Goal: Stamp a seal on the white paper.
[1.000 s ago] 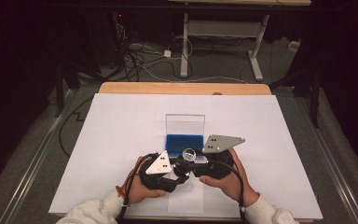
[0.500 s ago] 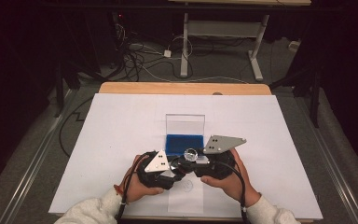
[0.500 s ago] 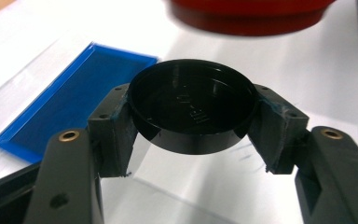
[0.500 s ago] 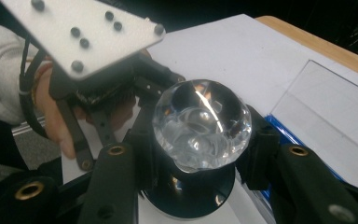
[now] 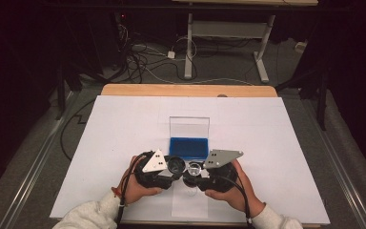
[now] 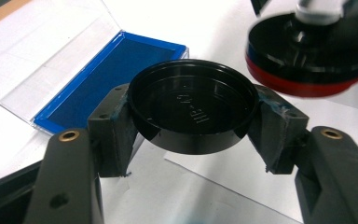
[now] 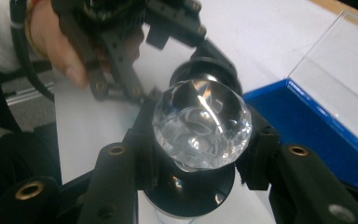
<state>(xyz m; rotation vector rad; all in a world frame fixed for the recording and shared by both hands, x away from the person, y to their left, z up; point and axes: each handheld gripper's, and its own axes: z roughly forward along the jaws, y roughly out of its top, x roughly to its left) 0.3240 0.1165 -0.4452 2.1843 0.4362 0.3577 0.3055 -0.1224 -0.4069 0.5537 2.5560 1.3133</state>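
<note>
From the high view I see both of my hands low at the near edge of the bench (image 5: 124, 124), forearms coming in from below and angled toward each other, so that the left tool (image 5: 175, 167) and the right tool (image 5: 194, 169) meet nose to nose just in front of the blue case (image 5: 188, 148), whose clear lid stands upright behind it. My left hand (image 5: 136, 186) wraps its tool from below and outside, and my right hand (image 5: 231, 188) does the same on its side. A sheet (image 5: 188, 205) lies on the bench under the tools. In the left gripper view, my left tool (image 6: 193, 122) is clamped on a black cap (image 6: 193, 112), one pad on each side of its rim, the cap's hollow face turned up toward the camera; the case lies open to the left and a black and red knob (image 6: 307, 60) sits at upper right, blurred. In the right gripper view, my right tool (image 7: 200, 140) grips a black mount (image 7: 189, 191) topped with a clear lens (image 7: 201, 123), jaws pressed against its sides; my left hand (image 7: 58, 42) and its tool show beyond, with the case to the right.
</note>
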